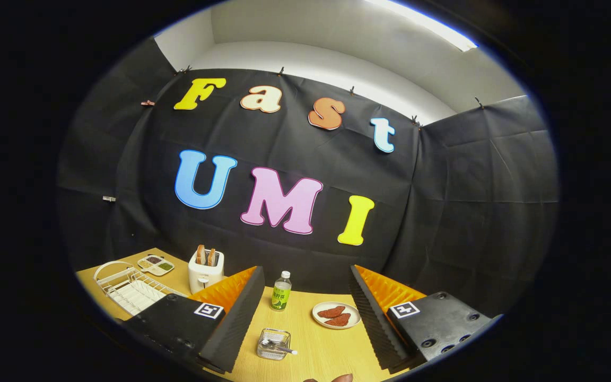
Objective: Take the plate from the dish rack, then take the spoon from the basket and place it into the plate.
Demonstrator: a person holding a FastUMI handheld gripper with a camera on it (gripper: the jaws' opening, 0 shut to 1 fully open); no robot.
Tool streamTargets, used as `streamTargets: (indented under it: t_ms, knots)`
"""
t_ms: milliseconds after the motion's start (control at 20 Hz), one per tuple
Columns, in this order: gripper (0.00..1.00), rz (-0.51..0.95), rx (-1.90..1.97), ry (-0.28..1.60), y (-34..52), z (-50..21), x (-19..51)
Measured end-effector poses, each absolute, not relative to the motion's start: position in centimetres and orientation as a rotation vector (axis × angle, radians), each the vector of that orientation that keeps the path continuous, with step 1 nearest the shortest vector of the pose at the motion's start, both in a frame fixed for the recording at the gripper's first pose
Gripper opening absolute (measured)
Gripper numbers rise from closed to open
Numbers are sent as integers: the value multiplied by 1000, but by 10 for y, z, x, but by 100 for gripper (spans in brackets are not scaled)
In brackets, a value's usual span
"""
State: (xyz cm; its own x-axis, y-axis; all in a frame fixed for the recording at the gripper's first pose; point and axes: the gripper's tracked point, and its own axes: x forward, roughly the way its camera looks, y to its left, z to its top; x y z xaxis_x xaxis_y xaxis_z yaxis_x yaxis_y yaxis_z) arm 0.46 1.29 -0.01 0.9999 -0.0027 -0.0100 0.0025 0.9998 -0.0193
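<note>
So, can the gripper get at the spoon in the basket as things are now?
Probably yes. The gripper is open, and the basket with the spoon stands between its fingers, a little ahead, with bare table around it.

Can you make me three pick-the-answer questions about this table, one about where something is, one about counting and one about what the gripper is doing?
1. Where is the wire basket with the spoon?
A. Between the gripper's fingers
B. On top of the toaster
C. Inside the dish rack

2. How many slices of bread stick out of the toaster?
A. None
B. Two
C. Five

3. What is the gripper doing?
A. Squeezing the bottle
B. Open, holding nothing
C. Shut on the plate

Answers:
1. A, the basket sits on the table in the gap between the two fingers, near their base.
2. B, two brown slices stand up in the slots.
3. B, the fingers are spread wide, with the green bottle and the plate of reddish pieces lying untouched beyond them.
</note>
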Motion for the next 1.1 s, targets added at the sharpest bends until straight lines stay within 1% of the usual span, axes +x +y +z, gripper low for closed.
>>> streamTargets:
  t_ms: [300,600,700,900,1100]
  knots:
    - [97,17,-16,47,24,-6,7]
    - [97,118,64,183,71,-23,23]
    - [98,157,71,253,92,-34,31]
    - [98,235,95,451,143,-72,45]
    - [96,246,100,625,178,-116,61]
